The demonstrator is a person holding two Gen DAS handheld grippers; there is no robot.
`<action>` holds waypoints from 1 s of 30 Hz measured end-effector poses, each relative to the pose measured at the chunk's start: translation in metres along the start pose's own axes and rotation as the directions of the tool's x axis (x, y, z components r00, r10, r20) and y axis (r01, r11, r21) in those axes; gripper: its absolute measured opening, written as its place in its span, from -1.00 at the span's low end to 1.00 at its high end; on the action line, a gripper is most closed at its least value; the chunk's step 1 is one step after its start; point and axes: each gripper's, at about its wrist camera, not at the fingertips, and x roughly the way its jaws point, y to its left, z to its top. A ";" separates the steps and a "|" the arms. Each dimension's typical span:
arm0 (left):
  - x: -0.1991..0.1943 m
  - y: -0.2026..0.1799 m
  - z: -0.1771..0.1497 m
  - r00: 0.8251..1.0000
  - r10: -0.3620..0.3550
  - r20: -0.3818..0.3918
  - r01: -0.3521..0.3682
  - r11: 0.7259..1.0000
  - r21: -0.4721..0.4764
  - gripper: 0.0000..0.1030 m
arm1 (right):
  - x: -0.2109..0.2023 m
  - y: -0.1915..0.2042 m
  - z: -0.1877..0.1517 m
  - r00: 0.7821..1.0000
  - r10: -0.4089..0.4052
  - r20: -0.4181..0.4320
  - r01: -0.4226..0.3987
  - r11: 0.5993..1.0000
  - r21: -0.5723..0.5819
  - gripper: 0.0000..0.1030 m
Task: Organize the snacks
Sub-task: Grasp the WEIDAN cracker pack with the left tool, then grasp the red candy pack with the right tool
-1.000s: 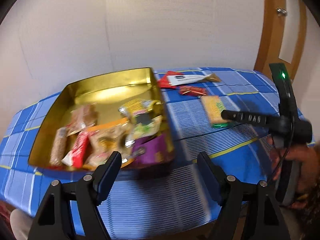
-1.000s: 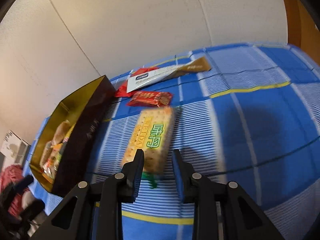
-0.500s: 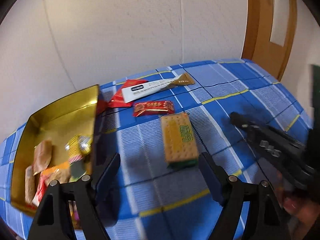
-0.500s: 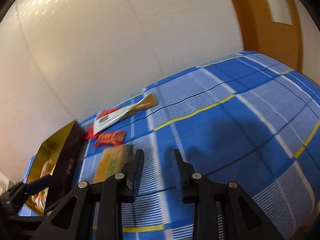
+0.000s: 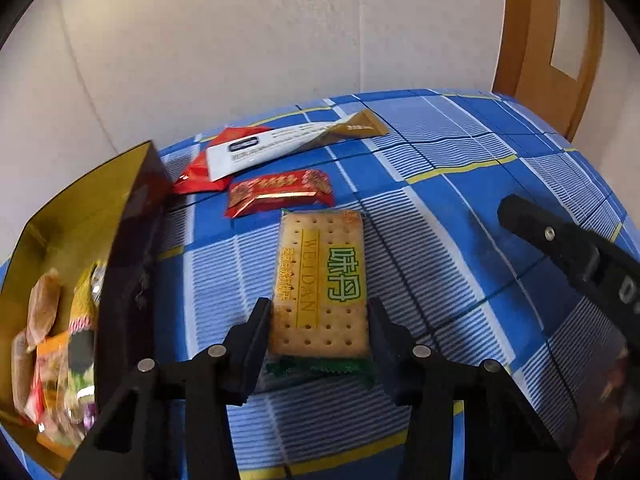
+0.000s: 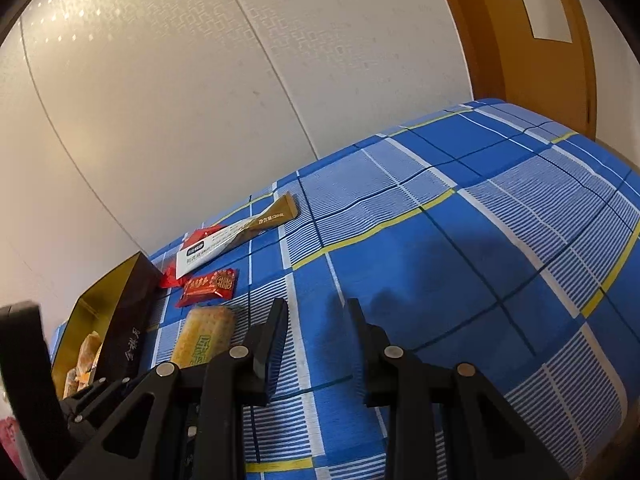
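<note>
A cracker packet (image 5: 320, 272) with green lettering lies flat on the blue checked tablecloth (image 5: 460, 184), right of the gold tin (image 5: 80, 208). My left gripper (image 5: 318, 304) straddles the packet's near end. Its jaws are closing and both pads touch the packet's long sides. My right gripper (image 6: 316, 304) hovers over bare cloth to the right of the packet (image 6: 204, 340), shut with nothing between its fingers. In the left wrist view it shows as a black bar (image 5: 560, 240) at the right.
Several wrapped snacks lie in the tin's near end (image 5: 44, 320). Beyond the crackers sit a red patterned packet (image 5: 280, 194), a long white-and-gold stick pack (image 5: 288, 142) and a red pouch (image 5: 200, 172) under it. A wooden door (image 5: 552, 40) stands at the right.
My left gripper swung from the tin over to the cracker packet, came down and narrowed its jaws around it. My right gripper drew away from the packet toward the right.
</note>
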 end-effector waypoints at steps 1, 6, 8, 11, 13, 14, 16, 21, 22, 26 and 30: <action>-0.002 0.001 -0.004 1.000 0.002 0.009 -0.002 1.000 0.003 -0.07 | 0.000 0.001 0.000 1.000 -0.001 0.000 0.001 1.000 -0.006 -0.43; -0.014 0.009 -0.024 0.999 0.004 0.046 -0.004 1.000 -0.005 -0.07 | 0.004 0.009 -0.003 1.000 -0.006 -0.014 0.005 0.999 -0.035 -0.43; -0.019 0.013 -0.034 0.998 0.004 0.060 -0.003 1.000 -0.019 -0.06 | 0.004 0.012 -0.004 1.000 -0.002 -0.018 0.001 0.999 -0.051 -0.43; -0.023 0.018 -0.042 0.997 0.001 0.073 0.002 1.000 -0.030 -0.05 | 0.007 0.020 -0.007 0.999 0.016 -0.030 -0.018 0.996 -0.090 -0.42; -0.024 0.020 -0.044 0.997 -0.009 0.072 0.012 0.999 -0.033 -0.05 | 0.011 0.031 -0.009 0.998 0.036 -0.051 -0.042 0.990 -0.134 -0.42; -0.024 0.021 -0.044 0.998 -0.014 0.069 0.017 0.999 -0.032 -0.05 | 0.014 0.036 -0.010 0.997 0.044 -0.063 -0.053 0.987 -0.154 -0.42; -0.024 0.021 -0.045 0.998 -0.021 0.063 0.023 0.999 -0.034 -0.05 | 0.021 0.048 -0.009 0.993 0.066 -0.098 -0.084 0.976 -0.199 -0.33; -0.024 0.026 -0.045 0.998 -0.046 0.053 0.049 0.997 -0.066 -0.05 | 0.045 0.095 0.006 0.982 0.065 -0.175 -0.137 0.888 -0.438 -0.13; -0.024 0.026 -0.045 0.998 -0.045 0.055 0.048 0.997 -0.064 -0.05 | 0.052 0.104 0.008 0.980 0.055 -0.190 -0.144 0.857 -0.494 -0.13; -0.025 0.026 -0.047 0.997 -0.049 0.055 0.052 0.996 -0.066 -0.05 | 0.072 0.135 0.013 0.975 -0.001 -0.220 -0.153 0.715 -0.682 -0.12; -0.025 0.028 -0.048 0.997 -0.050 0.060 0.054 0.996 -0.067 -0.05 | 0.092 0.155 0.012 0.963 -0.039 -0.268 -0.193 0.593 -0.782 0.14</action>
